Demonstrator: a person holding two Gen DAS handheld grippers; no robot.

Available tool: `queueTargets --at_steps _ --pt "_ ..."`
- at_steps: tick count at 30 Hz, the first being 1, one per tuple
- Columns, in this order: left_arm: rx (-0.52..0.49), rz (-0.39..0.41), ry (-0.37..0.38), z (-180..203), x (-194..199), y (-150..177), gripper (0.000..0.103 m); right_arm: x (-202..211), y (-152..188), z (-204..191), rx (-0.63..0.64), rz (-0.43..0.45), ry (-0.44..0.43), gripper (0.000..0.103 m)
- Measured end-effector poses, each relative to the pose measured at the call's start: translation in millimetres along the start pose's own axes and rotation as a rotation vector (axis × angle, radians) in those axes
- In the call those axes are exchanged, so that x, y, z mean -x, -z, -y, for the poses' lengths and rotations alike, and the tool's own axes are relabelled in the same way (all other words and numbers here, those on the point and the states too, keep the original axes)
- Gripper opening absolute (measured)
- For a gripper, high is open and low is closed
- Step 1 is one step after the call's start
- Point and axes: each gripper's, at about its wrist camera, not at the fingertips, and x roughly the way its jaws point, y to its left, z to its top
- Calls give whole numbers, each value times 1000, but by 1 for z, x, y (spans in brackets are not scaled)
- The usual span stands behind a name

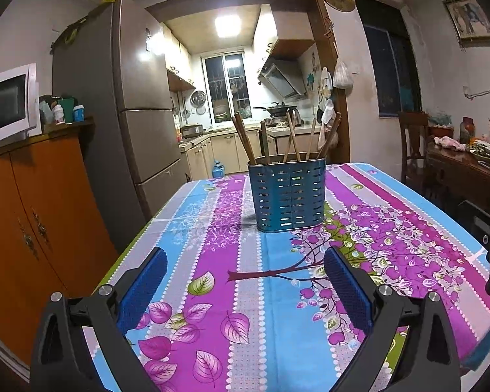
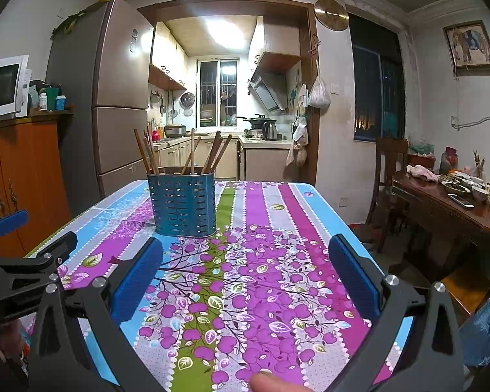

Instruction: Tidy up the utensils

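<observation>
1. A blue slotted utensil holder (image 1: 287, 192) stands upright on a floral-clothed table (image 1: 212, 294), towards its far edge and nearer the far left corner.
2. Wooden chopsticks (image 1: 245, 140) lean inside it, splayed against the rim, ends up; they appear already sorted.
3. The left gripper (image 1: 245, 287) hovers over the near edge, jaws wide apart, holding nothing.
4. The right gripper (image 2: 245, 281) does likewise, probably idle.

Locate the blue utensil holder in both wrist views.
Left wrist: blue utensil holder stands upper centre on the floral tablecloth, slightly right of centre.
Right wrist: blue utensil holder stands left of centre, near the table's far-left corner.
Shared landmark: refrigerator behind it, beside the kitchen doorway.
</observation>
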Motion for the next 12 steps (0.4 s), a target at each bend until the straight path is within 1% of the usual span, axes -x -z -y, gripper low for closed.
queueTargets --at_steps 4,6,9,12 --pt "4 1 2 0 0 0 95 -1 -1 0 1 0 5 98" --pt "4 -16 -16 -1 -3 0 95 -1 -2 1 -4 -1 6 98" --pt "-28 -10 -32 2 -4 1 95 -2 -2 2 -7 -2 4 98" --pt "-27 -14 -24 3 -4 2 95 -2 -2 2 -6 0 6 98"
